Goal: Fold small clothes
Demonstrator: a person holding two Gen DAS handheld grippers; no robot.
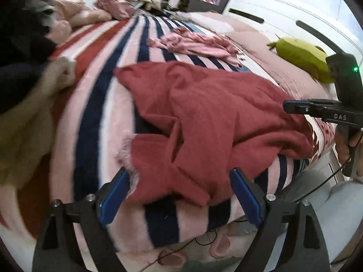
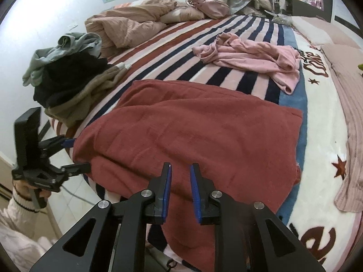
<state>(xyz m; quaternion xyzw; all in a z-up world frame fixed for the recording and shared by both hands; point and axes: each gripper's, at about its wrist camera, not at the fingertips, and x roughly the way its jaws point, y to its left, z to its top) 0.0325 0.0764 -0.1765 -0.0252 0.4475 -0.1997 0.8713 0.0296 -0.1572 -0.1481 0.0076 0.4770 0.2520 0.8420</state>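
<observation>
A dark red fleece garment point(image 2: 192, 131) lies spread on the striped bed blanket point(image 2: 181, 45); it also shows in the left wrist view point(image 1: 204, 117), rumpled at its near end. My left gripper point(image 1: 179, 195) is wide open, its blue pads either side of the garment's near edge; in the right wrist view it sits at the garment's left edge point(image 2: 77, 154). My right gripper point(image 2: 180, 188) hovers over the garment's near edge, jaws a little apart and holding nothing; it appears at the right in the left wrist view point(image 1: 295, 106).
A crumpled pink garment point(image 2: 254, 56) lies farther back on the blanket. A pile of grey, black and tan clothes point(image 2: 68, 77) sits at the left edge. A beige duvet point(image 2: 127, 20) is at the back. An olive cushion point(image 1: 301, 59) lies at the right.
</observation>
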